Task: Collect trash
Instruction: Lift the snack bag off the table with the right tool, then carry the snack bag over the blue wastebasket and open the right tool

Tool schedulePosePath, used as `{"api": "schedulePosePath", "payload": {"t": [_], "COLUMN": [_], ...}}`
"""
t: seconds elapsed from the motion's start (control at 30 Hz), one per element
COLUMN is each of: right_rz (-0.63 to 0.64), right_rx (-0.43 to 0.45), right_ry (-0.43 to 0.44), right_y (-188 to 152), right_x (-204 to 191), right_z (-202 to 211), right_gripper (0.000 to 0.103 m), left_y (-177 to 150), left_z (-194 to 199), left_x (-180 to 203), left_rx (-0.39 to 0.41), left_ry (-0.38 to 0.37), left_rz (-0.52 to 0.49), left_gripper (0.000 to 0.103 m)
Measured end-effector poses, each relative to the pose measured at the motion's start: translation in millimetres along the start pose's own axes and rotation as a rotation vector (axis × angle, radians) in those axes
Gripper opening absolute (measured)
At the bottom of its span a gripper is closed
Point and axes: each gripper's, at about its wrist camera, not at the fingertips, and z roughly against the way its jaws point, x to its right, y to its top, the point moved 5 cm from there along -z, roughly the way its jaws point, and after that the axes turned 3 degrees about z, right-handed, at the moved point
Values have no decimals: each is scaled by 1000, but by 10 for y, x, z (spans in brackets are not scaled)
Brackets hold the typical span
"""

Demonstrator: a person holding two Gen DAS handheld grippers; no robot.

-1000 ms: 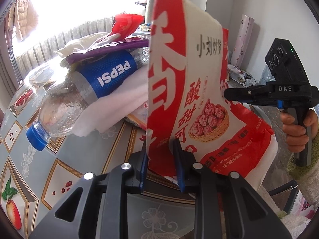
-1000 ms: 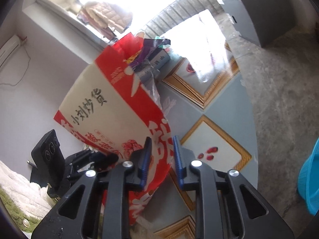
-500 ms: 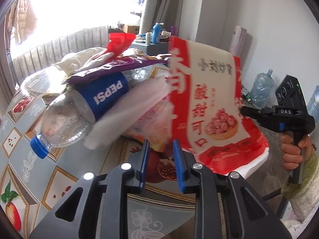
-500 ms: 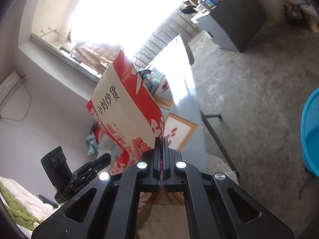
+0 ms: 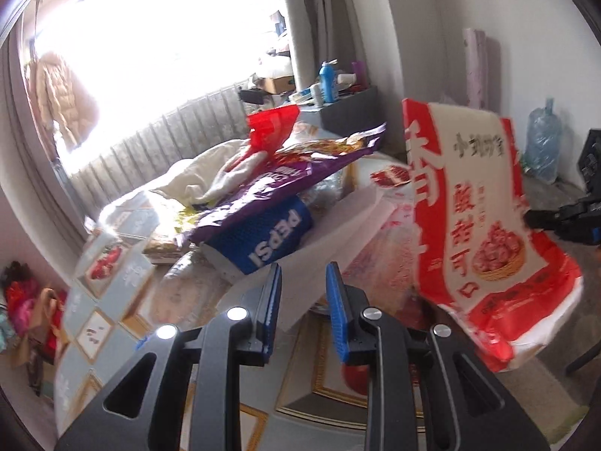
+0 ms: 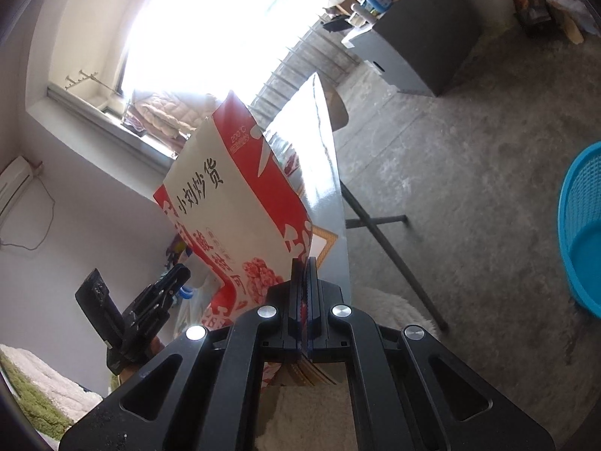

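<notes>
Right gripper [image 6: 305,282] clamped tight; left gripper [image 5: 302,293] fingers apart, empty.

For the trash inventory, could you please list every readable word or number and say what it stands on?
"PEPSI": blue label of the plastic bottle, upside down here.
"小刘炒货": top of the red-and-white snack bag.
"酸甜可口": red characters on that bag's front.
"200" then blurred: bag's top corner.
Purple wrapper: print too blurred.

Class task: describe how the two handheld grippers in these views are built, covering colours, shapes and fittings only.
Both the left gripper and the right gripper have black angular frames with cut-out openings, round silver bolts at the joints, and two flat fingers lined with ridged blue pads.
</notes>
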Motion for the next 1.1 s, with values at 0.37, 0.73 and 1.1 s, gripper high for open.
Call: {"api": "schedulePosePath", "payload": {"t": [0.37, 0.73, 1.1], "right_rz": [-19, -28, 18], "right_rx": [-2, 32, 116], "right_ry": [10, 74, 114], "right_y": [5, 18, 95], "right_x": [5, -89, -366], "right_z": [52, 143, 474], "right_gripper": [1, 0, 0], "left_y": [-110, -146, 86], "left_z": [19, -43, 328], "left_x": [12, 107, -30], "left_rx": [-5, -22, 77], "left_ry": [13, 13, -26], "left_rz": [-24, -59, 21], "left_gripper": [25, 11, 1]}}
